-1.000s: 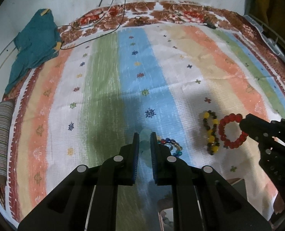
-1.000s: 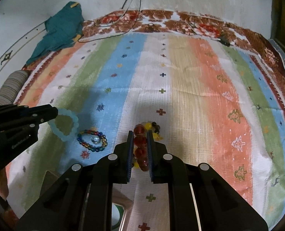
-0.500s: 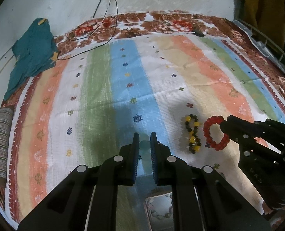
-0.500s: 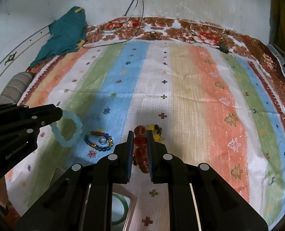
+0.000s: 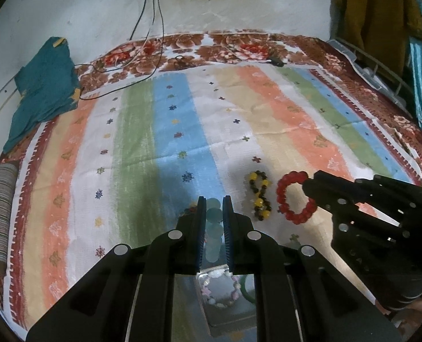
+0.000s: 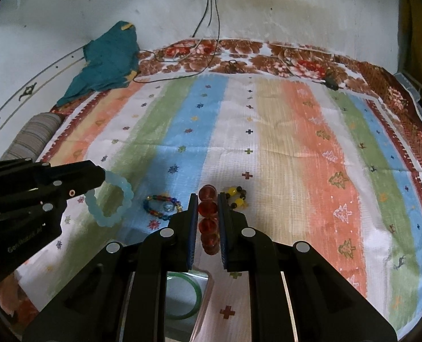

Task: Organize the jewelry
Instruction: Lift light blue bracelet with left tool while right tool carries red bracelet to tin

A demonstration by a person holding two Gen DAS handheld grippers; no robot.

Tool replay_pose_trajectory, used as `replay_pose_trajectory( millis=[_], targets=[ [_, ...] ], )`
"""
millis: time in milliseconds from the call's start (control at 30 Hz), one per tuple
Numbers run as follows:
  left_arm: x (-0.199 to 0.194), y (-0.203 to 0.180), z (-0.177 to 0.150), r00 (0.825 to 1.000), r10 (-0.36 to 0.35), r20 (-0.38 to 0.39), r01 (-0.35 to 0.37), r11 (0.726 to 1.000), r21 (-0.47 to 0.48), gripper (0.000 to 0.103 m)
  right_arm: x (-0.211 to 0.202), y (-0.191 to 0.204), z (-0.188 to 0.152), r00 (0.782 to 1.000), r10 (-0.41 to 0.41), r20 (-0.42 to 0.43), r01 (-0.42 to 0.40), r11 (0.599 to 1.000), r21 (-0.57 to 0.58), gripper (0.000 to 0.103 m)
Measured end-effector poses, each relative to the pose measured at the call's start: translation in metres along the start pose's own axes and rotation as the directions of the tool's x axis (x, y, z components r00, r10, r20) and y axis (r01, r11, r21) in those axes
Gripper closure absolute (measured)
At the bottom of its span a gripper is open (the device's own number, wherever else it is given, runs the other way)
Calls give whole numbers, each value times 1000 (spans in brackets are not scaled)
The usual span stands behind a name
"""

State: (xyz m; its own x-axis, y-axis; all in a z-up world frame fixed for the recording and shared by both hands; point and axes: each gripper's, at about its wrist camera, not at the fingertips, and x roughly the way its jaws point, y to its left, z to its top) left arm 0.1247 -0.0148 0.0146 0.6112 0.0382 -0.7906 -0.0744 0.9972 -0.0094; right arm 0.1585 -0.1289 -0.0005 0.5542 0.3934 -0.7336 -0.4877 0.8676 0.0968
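Left gripper (image 5: 214, 212) fingers hold one pale blue bracelet (image 6: 109, 201), right gripper (image 6: 208, 211) fingers hold one red bracelet (image 5: 293, 196); two more bracelets lie on the bed (image 6: 282, 131), multicolor (image 6: 161, 203) at 9 o'clock of yellow-black (image 5: 258, 195).

We can make out only one piece of writing: pale raised lettering on the black side of the left gripper (image 6: 102, 181), seen in the right wrist view. It seems to begin "Gen" and end "AI", but the middle letters are too blurred to read.
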Motion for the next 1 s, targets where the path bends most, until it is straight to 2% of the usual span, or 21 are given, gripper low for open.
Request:
replay_pose_trajectory(
  millis=[1000],
  targets=[
    [-43,-12,-40,998,-52,43,53,999,-9,92,-42,18,-33,998,60,26,-60,998,-11,89]
  ],
)
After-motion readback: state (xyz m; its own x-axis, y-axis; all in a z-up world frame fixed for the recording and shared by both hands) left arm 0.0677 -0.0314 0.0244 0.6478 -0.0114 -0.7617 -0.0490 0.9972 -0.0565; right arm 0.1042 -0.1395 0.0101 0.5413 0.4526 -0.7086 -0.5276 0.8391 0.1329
